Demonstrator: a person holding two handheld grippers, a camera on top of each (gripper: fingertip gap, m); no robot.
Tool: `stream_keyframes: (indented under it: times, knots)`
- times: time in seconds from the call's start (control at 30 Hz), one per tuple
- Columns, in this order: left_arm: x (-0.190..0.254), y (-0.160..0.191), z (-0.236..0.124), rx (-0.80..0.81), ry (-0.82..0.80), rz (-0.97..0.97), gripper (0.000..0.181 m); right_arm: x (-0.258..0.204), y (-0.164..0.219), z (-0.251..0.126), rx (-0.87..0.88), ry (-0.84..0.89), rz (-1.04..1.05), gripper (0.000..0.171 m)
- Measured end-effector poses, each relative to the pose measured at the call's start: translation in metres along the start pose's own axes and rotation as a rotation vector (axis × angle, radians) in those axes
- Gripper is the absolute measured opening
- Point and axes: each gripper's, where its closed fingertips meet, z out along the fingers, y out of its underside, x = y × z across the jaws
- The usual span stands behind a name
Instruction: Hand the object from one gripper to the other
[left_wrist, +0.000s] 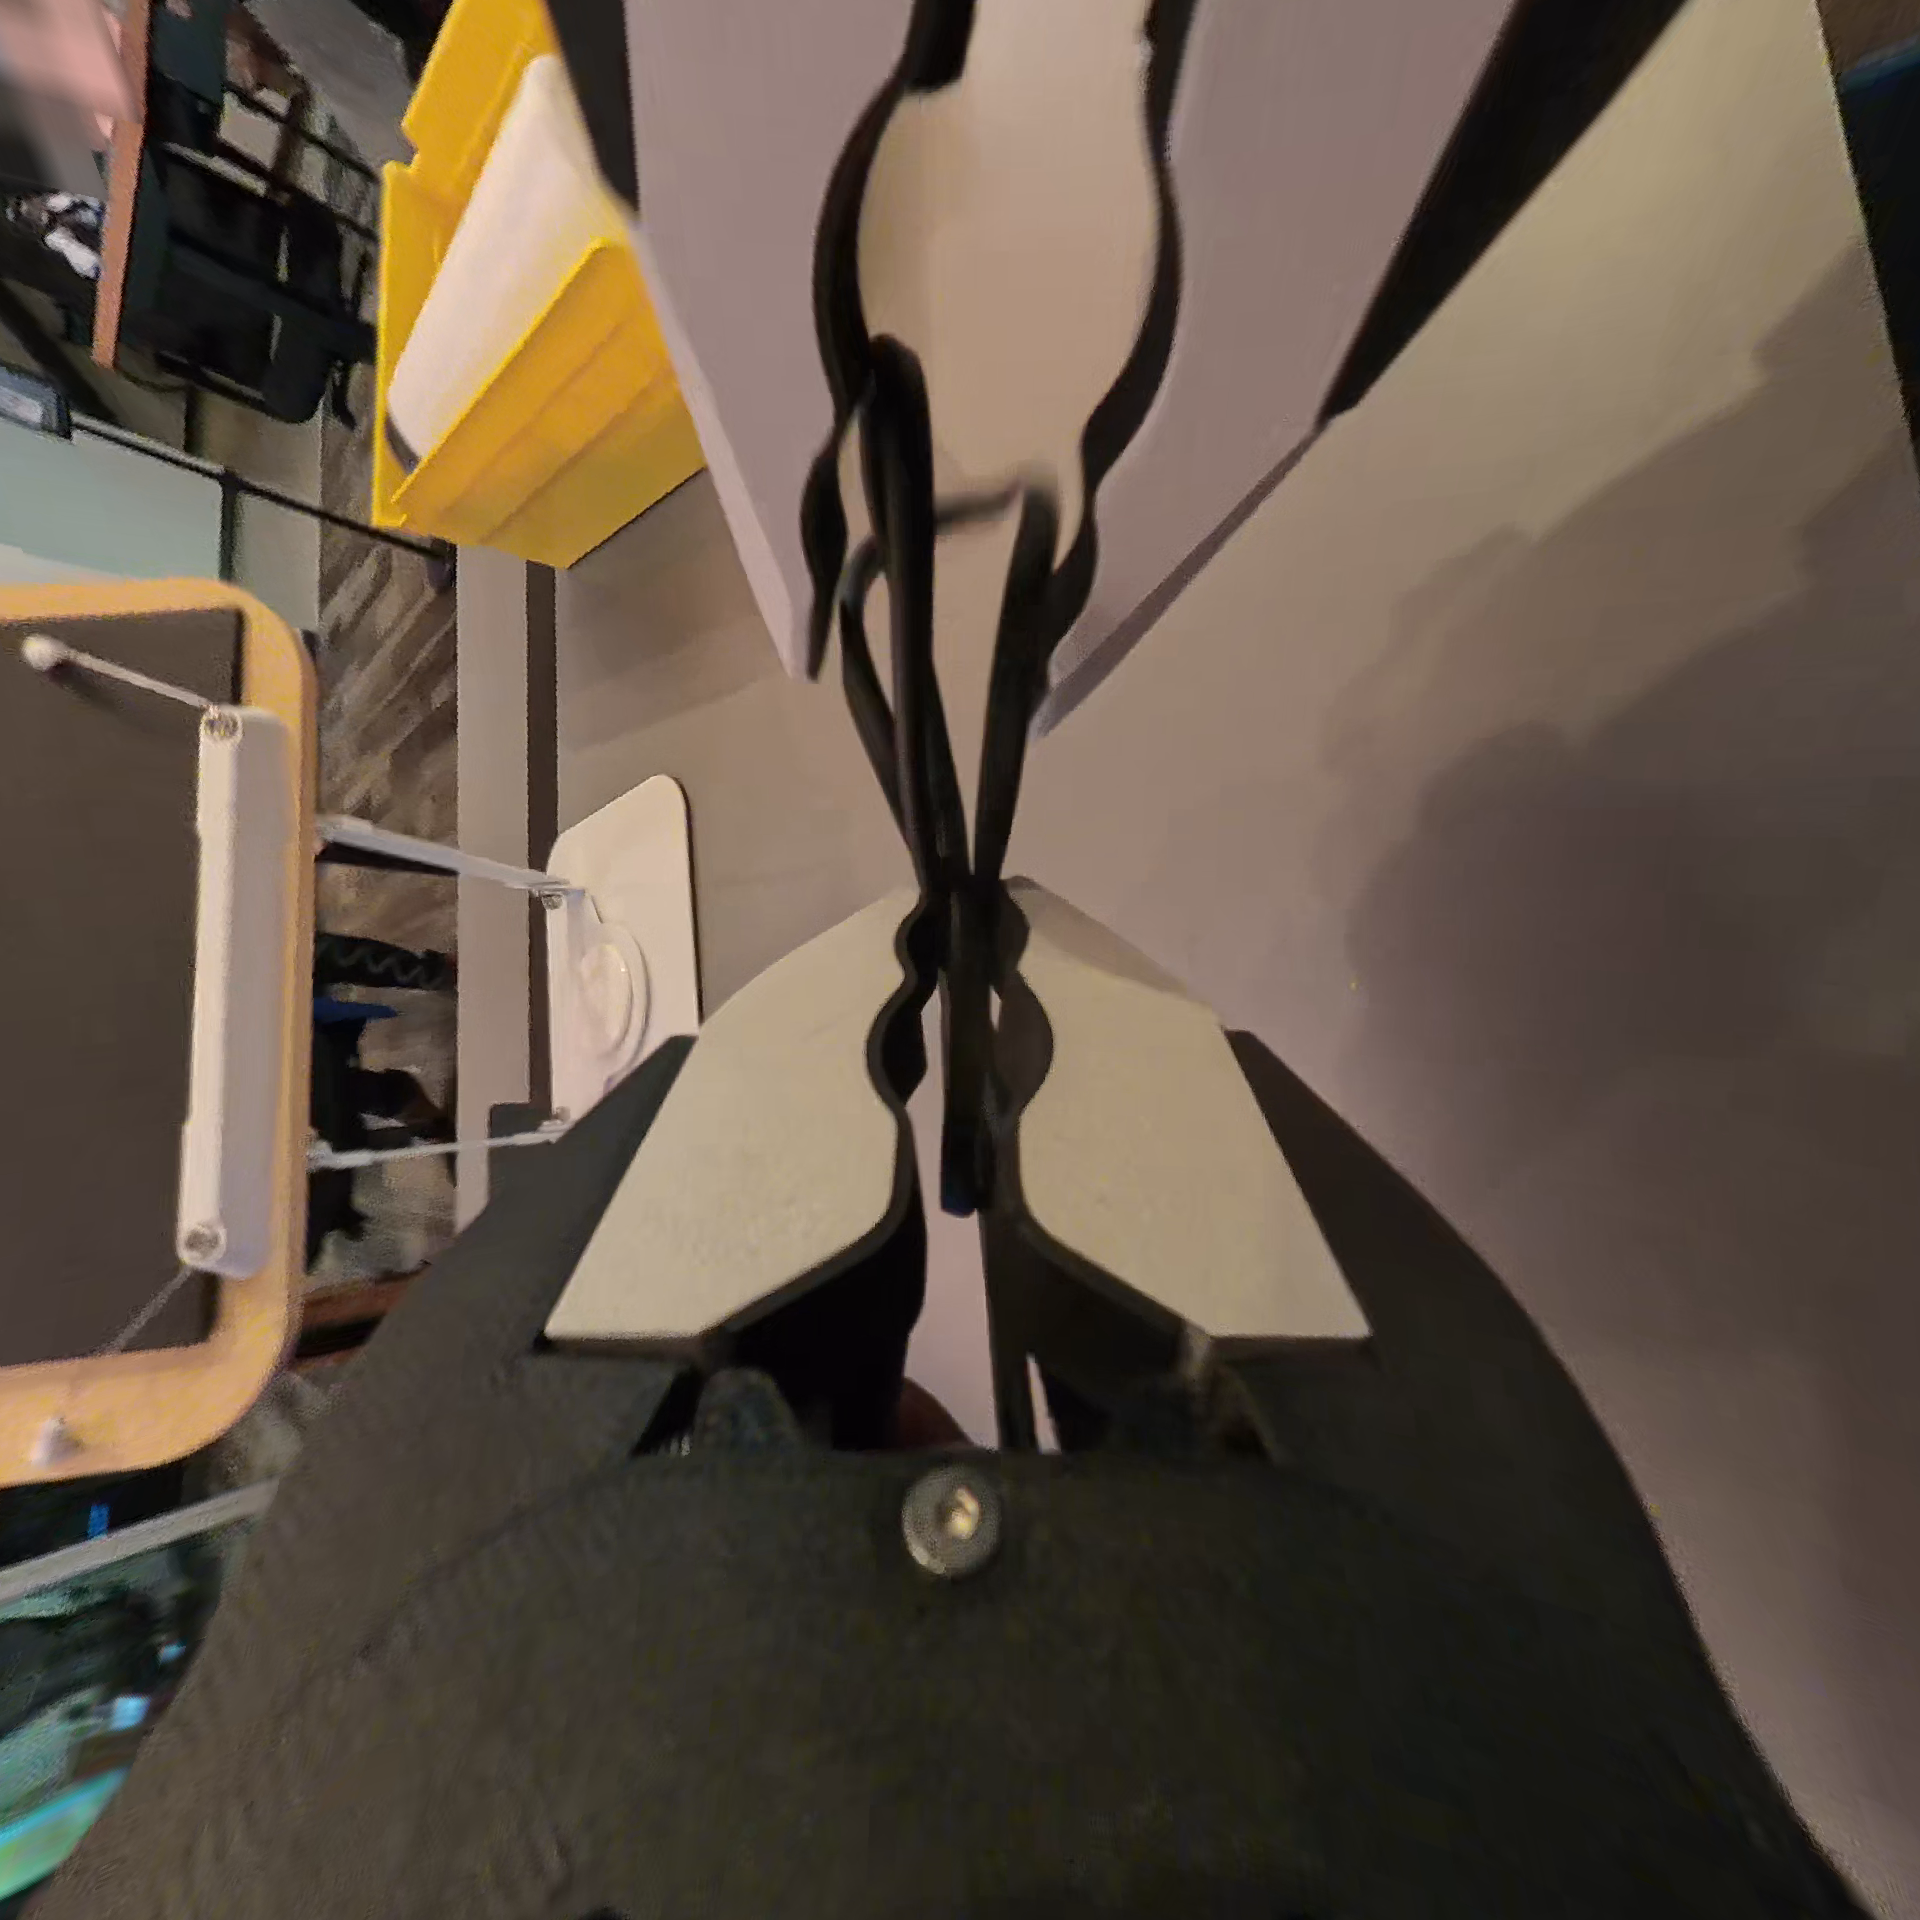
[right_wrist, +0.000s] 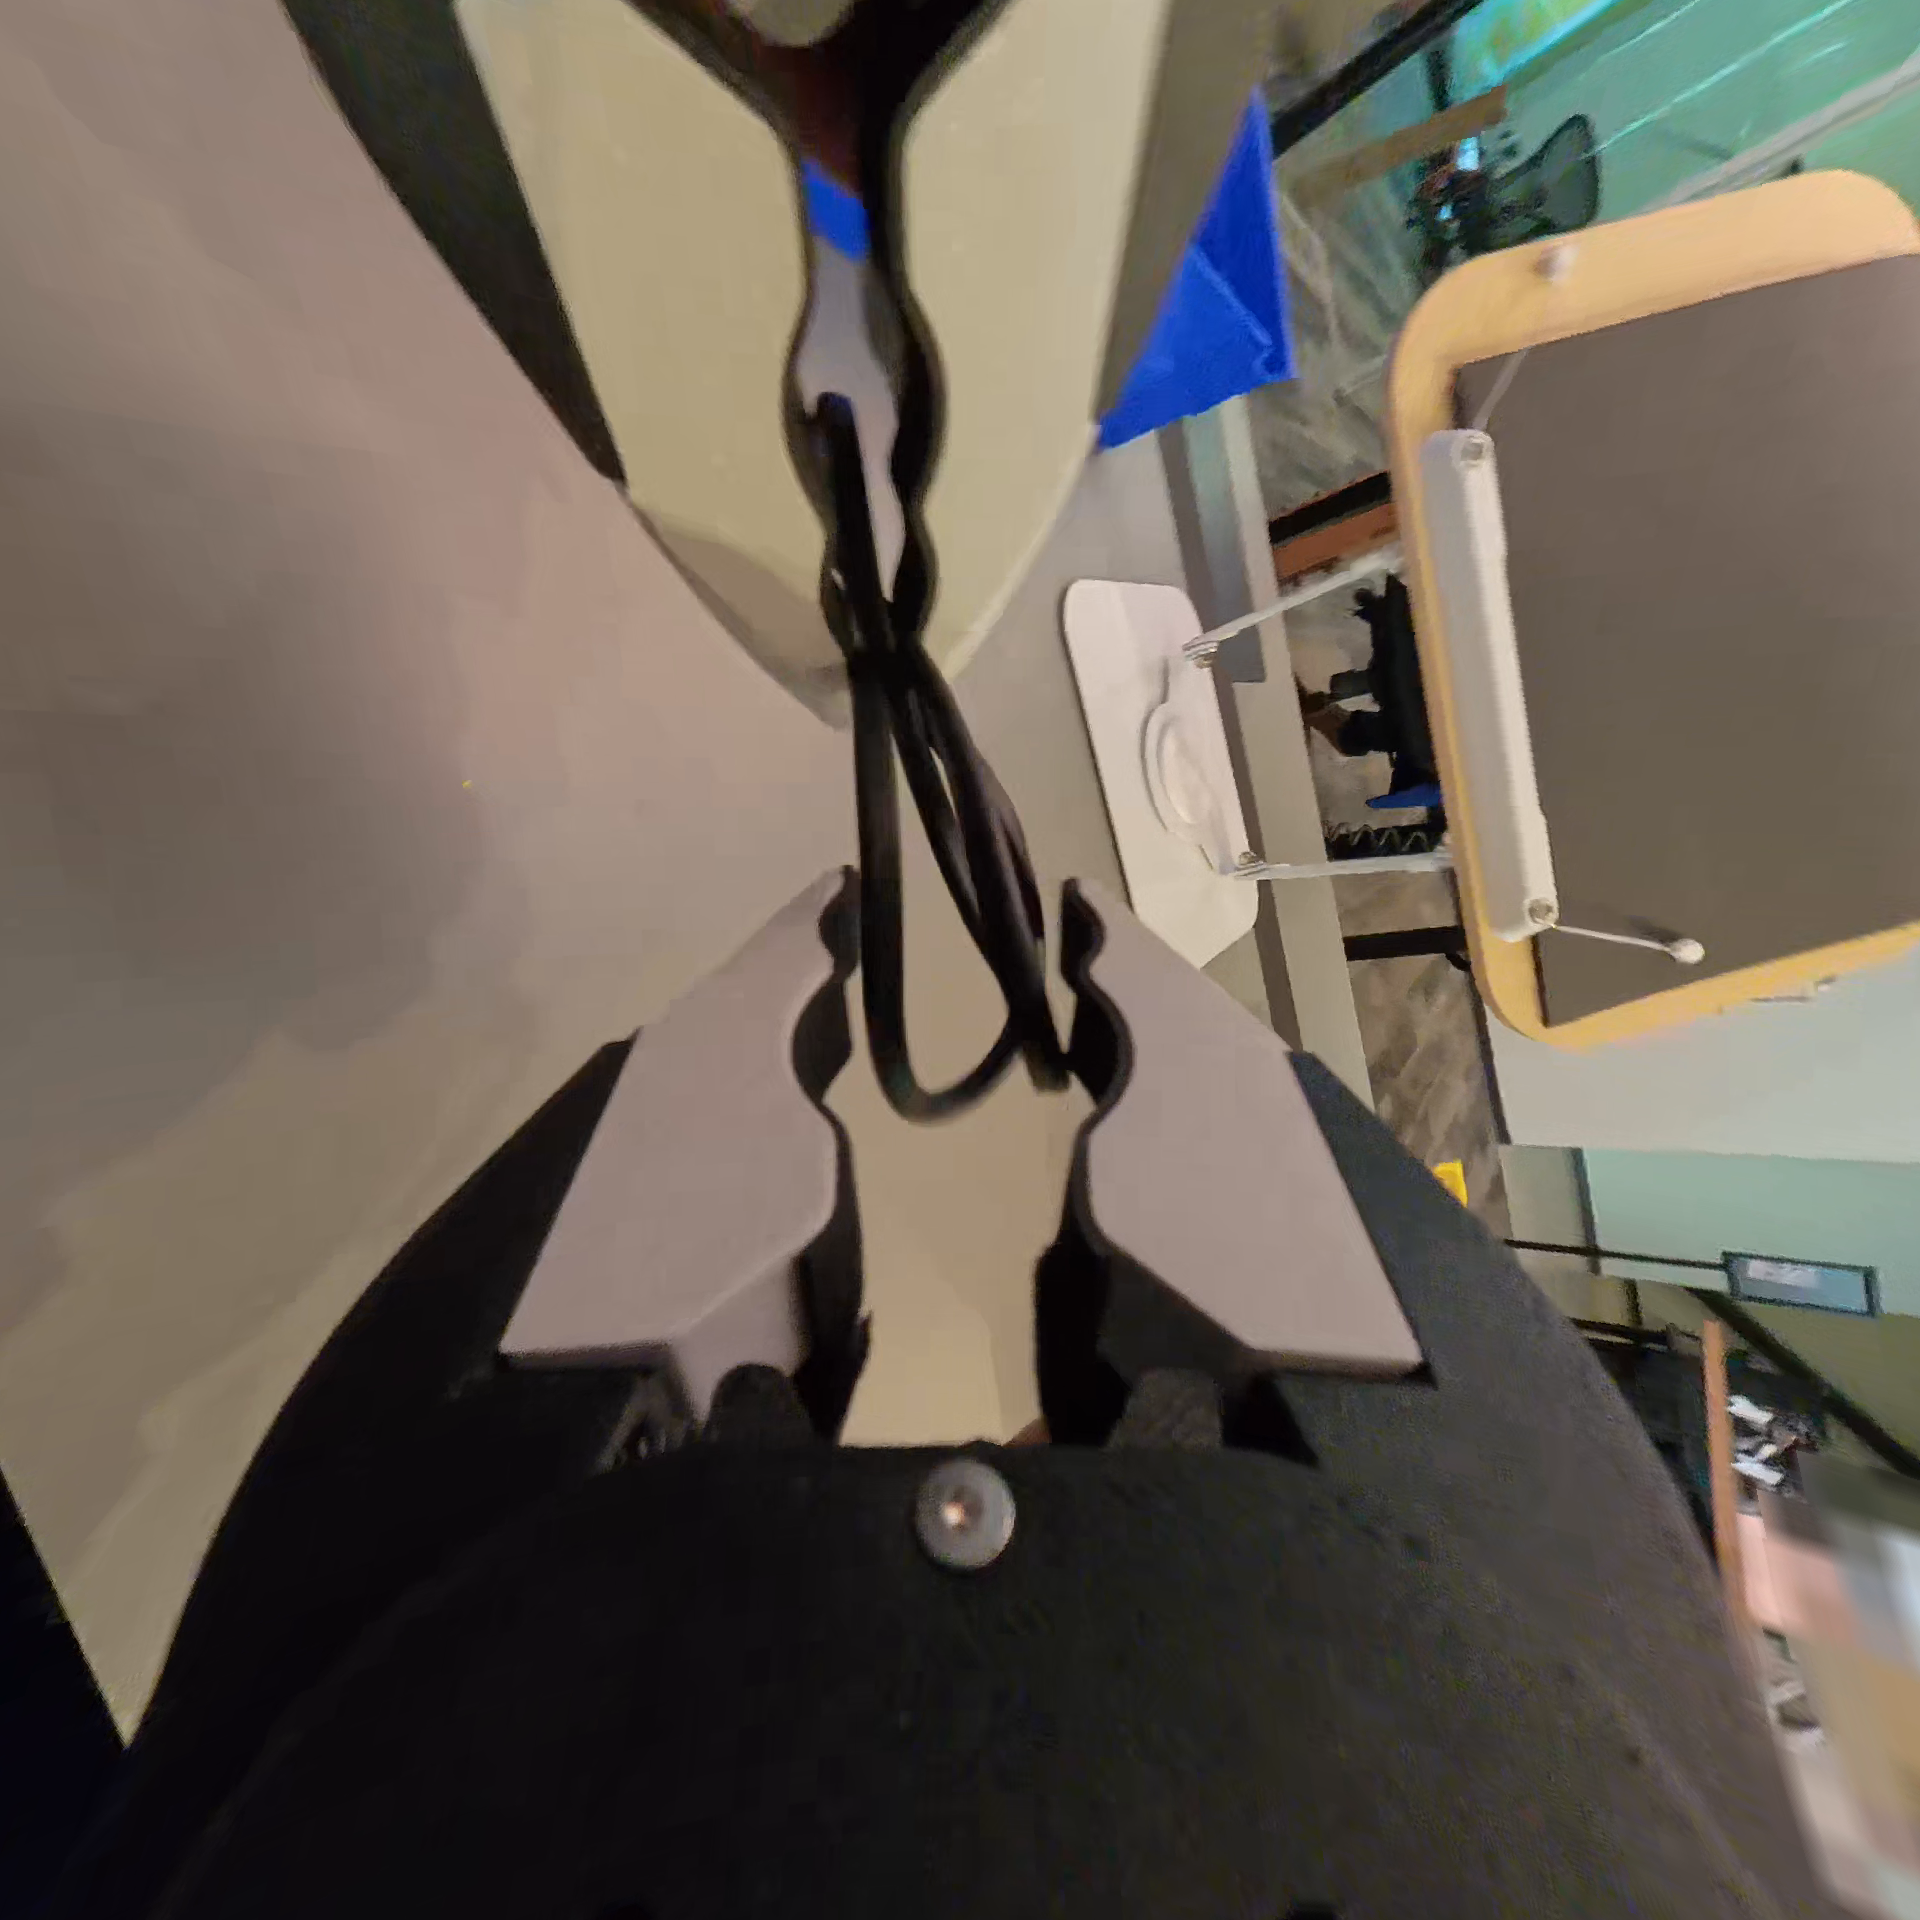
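Spreading under everything is the pale grey desk, and both grippers meet above it, tip to tip. Off to the side stands a wood-framed dark panel on a white stand, with yellow bins farther back in the left wrist view and a blue bin in the right wrist view.

Now the left gripper: its 2 grey fingers are pinched nearly together, and they clamp one end of the bundled black cable tight between the wavy pads. From that pinch the cable runs straight across the gap into the opposite gripper's mouth.

Over to the right gripper: its 2 fingers stand clearly apart, and the looped end of the cable sits in the gap between them. The loop lies close against the inner edge of one finger, but whether it touches is hard to tell. Nothing is squeezed there, so the hold is with the left gripper alone.
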Motion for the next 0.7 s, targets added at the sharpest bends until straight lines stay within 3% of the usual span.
stream_keyframes:
  times: [0.07,0.1,0.23,0.4,0.63,0.7]
  knots:
    - [-0.006,0.0,-0.003,0.048,-0.006,-0.093,0.008,0.015,0.002,-0.007,0.017,0.058,0.048,0.065]
    - [-0.01,-0.001,-0.005,0.08,-0.004,-0.16,0.008,0.023,0.002,-0.012,0.048,0.086,0.084,0.07]
    - [-0.03,-0.006,-0.015,0.278,0.03,-0.466,0.008,0.04,0.004,-0.032,0.184,0.117,0.28,0.06]
    - [-0.057,-0.017,-0.029,0.605,0.113,-0.871,0.008,0.0,-0.011,-0.019,0.368,-0.271,0.697,0.047]
    - [-0.067,-0.042,-0.036,0.801,0.188,-1.013,0.008,-0.009,-0.036,0.006,0.523,-0.381,0.795,0.051]
    - [-0.067,-0.048,-0.035,0.821,0.202,-1.025,0.008,-0.008,-0.045,0.011,0.551,-0.399,0.788,0.042]
